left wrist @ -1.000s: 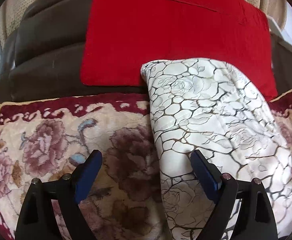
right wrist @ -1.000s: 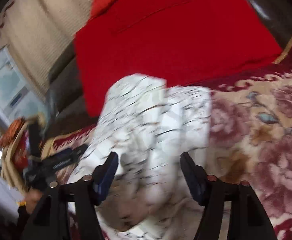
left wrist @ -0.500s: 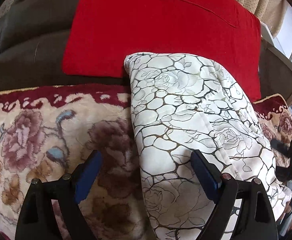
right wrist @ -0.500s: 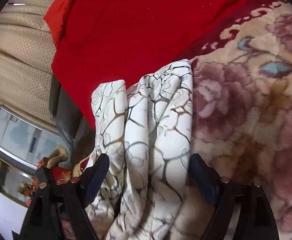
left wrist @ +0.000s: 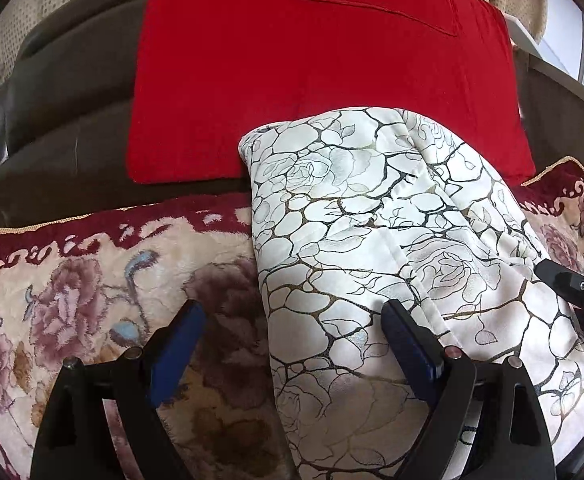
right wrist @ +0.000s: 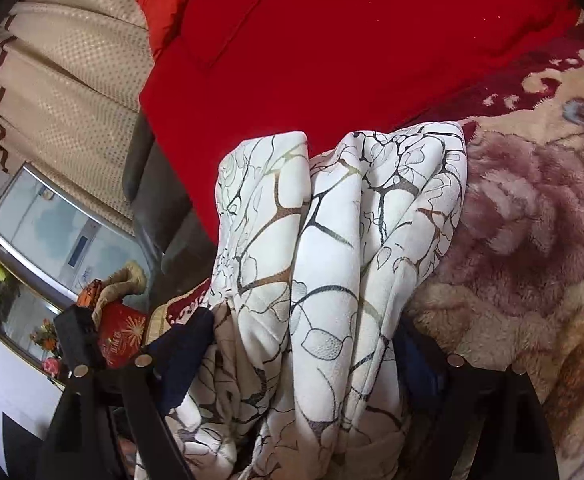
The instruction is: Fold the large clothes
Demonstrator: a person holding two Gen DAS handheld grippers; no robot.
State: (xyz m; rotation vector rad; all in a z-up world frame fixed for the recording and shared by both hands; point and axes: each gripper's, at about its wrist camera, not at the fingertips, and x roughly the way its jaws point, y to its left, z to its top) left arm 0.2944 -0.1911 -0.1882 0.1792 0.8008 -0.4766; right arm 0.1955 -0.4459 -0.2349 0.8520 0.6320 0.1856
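A white garment (left wrist: 371,240) with a black and gold crackle-and-rose print lies folded in a long bundle on a floral plush sofa cover (left wrist: 92,280). My left gripper (left wrist: 292,340) is open; its fingers straddle the bundle's left edge, one finger on the cover, the other on the cloth. In the right wrist view the garment (right wrist: 331,260) shows as bunched layered folds, and my right gripper (right wrist: 303,344) is open with the folds between its fingers. The right gripper also shows at the right edge of the left wrist view (left wrist: 575,284).
A large red cushion (left wrist: 311,60) leans on the dark sofa back (left wrist: 60,92) just behind the garment. Beige curtains (right wrist: 64,80) hang beyond. A glass side table (right wrist: 52,240) with a red tin (right wrist: 122,332) and ornaments stands past the sofa's end.
Both views have shifted slightly. The right gripper has moved in on the bundle's end, so the folds now fill the space between its fingers. The garment has not visibly moved.
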